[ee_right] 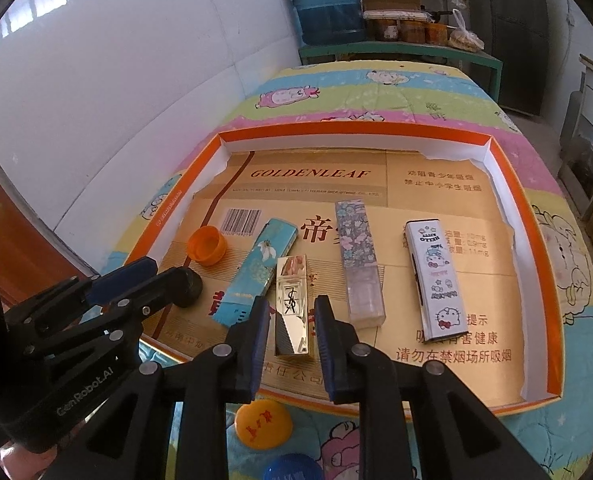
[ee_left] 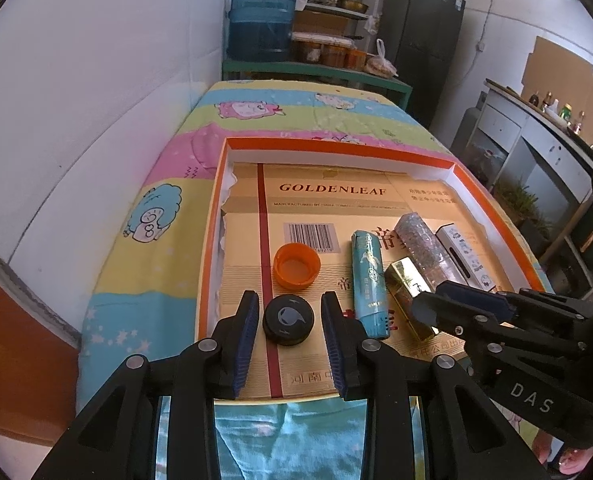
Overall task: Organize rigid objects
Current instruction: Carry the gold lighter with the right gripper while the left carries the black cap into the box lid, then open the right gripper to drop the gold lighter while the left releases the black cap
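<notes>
An orange-rimmed tray (ee_left: 212, 208) lined with cardboard holds the objects. My left gripper (ee_left: 289, 320) is open, its fingers on either side of a black bottle cap (ee_left: 288, 320) without touching it. An orange cap (ee_left: 296, 266) lies just beyond. My right gripper (ee_right: 290, 322) is open around a gold lipstick case (ee_right: 292, 300), with gaps on both sides. A teal tube (ee_right: 258, 272), a floral case (ee_right: 356, 252) and a white Hello Kitty lighter (ee_right: 436, 280) lie in a row in the tray. The left gripper (ee_right: 144, 276) shows at the left of the right wrist view.
An orange cap (ee_right: 262, 424) and a blue cap (ee_right: 292, 468) lie on the cartoon-print cloth (ee_right: 376, 88) in front of the tray. A white wall runs along the left. A blue water jug (ee_left: 262, 16) and shelves stand behind the table.
</notes>
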Action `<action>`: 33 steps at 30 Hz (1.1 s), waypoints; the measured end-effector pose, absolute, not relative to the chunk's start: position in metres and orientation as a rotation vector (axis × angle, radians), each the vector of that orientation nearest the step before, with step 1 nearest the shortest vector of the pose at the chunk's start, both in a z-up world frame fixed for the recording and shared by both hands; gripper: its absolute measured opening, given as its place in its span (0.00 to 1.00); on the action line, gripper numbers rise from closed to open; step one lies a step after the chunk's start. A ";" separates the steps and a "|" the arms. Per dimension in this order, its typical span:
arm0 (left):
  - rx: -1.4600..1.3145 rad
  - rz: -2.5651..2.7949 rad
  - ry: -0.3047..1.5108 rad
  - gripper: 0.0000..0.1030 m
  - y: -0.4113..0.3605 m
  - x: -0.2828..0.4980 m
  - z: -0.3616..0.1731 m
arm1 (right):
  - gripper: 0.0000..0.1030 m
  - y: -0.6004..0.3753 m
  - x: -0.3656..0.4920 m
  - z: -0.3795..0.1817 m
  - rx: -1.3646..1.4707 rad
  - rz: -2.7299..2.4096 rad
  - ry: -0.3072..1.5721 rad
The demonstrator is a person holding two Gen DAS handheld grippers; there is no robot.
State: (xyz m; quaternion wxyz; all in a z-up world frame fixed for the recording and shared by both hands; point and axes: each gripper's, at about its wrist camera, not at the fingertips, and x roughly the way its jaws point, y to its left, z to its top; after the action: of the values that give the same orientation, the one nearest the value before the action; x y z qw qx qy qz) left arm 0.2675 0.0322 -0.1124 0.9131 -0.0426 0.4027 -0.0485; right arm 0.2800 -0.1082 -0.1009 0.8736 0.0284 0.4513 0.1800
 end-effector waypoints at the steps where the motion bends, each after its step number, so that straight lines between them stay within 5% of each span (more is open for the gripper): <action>1: -0.084 -0.098 0.828 0.32 0.031 0.266 -0.112 | 0.22 -0.109 0.279 -0.100 0.063 0.376 0.941; 33: -0.073 -0.095 0.758 0.32 0.027 0.207 -0.074 | 0.22 -0.120 0.234 -0.071 0.080 0.366 0.902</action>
State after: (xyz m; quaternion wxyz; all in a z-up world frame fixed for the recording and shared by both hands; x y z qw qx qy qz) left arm 0.2067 0.0268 -0.0743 0.9273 -0.0355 0.3696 -0.0465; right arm 0.2344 -0.1200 -0.0713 0.8831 0.0384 0.4335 0.1757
